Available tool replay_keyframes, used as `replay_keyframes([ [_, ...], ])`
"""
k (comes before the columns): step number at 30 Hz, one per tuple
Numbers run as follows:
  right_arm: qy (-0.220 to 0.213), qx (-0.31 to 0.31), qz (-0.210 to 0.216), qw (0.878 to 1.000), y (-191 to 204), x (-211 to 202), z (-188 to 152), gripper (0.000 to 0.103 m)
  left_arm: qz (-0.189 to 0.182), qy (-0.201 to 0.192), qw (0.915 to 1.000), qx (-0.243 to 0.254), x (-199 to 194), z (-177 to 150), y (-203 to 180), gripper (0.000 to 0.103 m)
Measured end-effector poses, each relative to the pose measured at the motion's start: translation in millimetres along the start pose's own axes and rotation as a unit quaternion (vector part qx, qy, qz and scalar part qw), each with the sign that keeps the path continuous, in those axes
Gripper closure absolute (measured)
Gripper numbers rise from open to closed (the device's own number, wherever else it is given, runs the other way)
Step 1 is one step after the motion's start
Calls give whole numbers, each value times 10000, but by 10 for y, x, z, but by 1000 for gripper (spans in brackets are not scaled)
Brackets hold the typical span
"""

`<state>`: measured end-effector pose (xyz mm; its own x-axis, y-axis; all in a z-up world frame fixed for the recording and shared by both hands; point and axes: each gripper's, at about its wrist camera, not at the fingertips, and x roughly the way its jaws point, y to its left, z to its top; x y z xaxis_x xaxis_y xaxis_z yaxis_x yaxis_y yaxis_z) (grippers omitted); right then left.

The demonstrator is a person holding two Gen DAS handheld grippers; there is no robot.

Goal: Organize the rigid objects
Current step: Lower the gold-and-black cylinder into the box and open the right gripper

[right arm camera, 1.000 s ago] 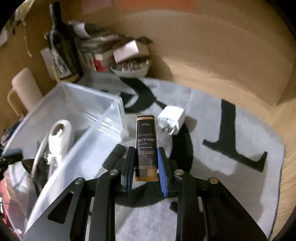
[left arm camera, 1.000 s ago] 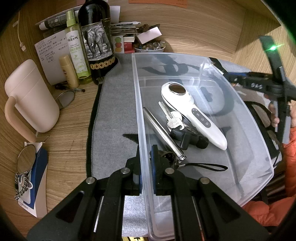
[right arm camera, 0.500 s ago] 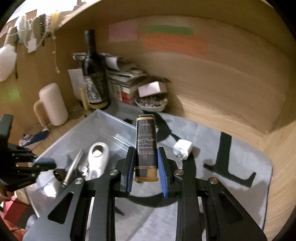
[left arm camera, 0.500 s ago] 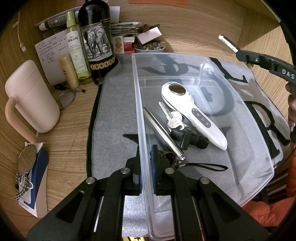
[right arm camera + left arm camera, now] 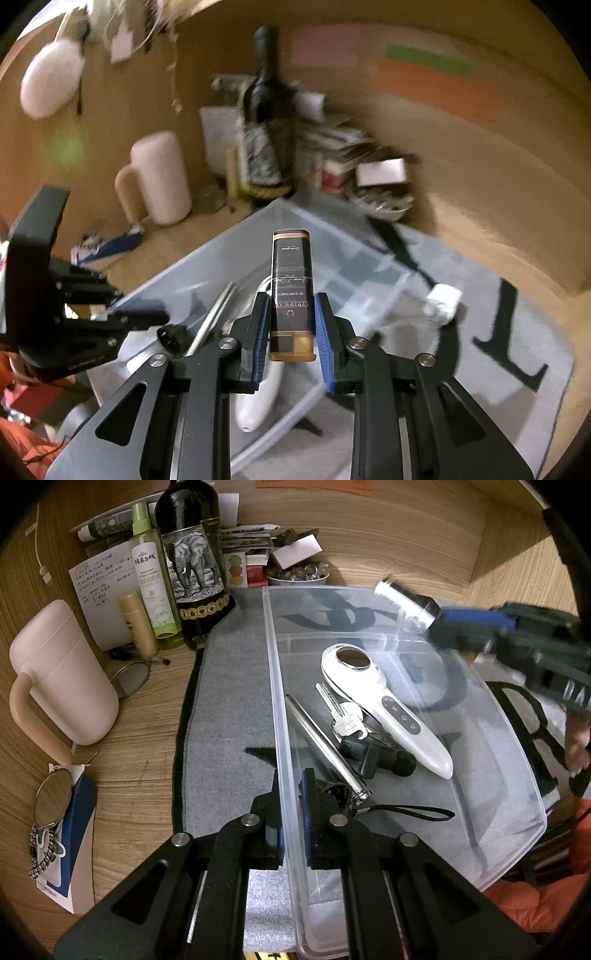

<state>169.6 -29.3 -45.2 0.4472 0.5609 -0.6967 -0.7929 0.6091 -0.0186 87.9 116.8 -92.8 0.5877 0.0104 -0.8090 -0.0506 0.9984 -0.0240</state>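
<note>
My left gripper point(image 5: 291, 790) is shut on the near left wall of a clear plastic bin point(image 5: 517, 775) on a grey mat. In the bin lie a white handheld device point(image 5: 384, 705), a metal tube point(image 5: 325, 746), keys point(image 5: 343, 720) and a black strapped item point(image 5: 384, 760). My right gripper point(image 5: 290, 332) is shut on a black and gold rectangular lighter point(image 5: 291, 291) and holds it above the bin point(image 5: 332, 251). The right gripper with the lighter shows blurred in the left wrist view point(image 5: 424, 605) over the bin's far right corner.
A wine bottle point(image 5: 192, 554), spray bottle point(image 5: 151, 587), small tube point(image 5: 136, 624), pink jug point(image 5: 62, 679), glasses and papers crowd the desk's far left. A bowl of small items point(image 5: 299, 574) stands behind the bin. A white plug point(image 5: 443, 299) lies on the mat right of the bin.
My right gripper has lifted the lighter from the mat and swung it left over the bin. My left gripper and the bin have not moved.
</note>
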Motion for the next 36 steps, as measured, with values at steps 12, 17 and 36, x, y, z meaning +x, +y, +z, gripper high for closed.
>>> replay_keyframes([
  [12, 576, -328, 282, 9974, 242, 335, -75, 81, -19, -6, 10000, -18, -2, 20, 11, 96],
  [17, 678, -369, 315, 9965, 273, 366, -68, 81, -17, -7, 10000, -20, -2, 21, 12, 96],
  [36, -371, 376, -408, 9978, -354, -290, 95, 49, -13, -9, 10000, -23, -5, 22, 11, 96],
])
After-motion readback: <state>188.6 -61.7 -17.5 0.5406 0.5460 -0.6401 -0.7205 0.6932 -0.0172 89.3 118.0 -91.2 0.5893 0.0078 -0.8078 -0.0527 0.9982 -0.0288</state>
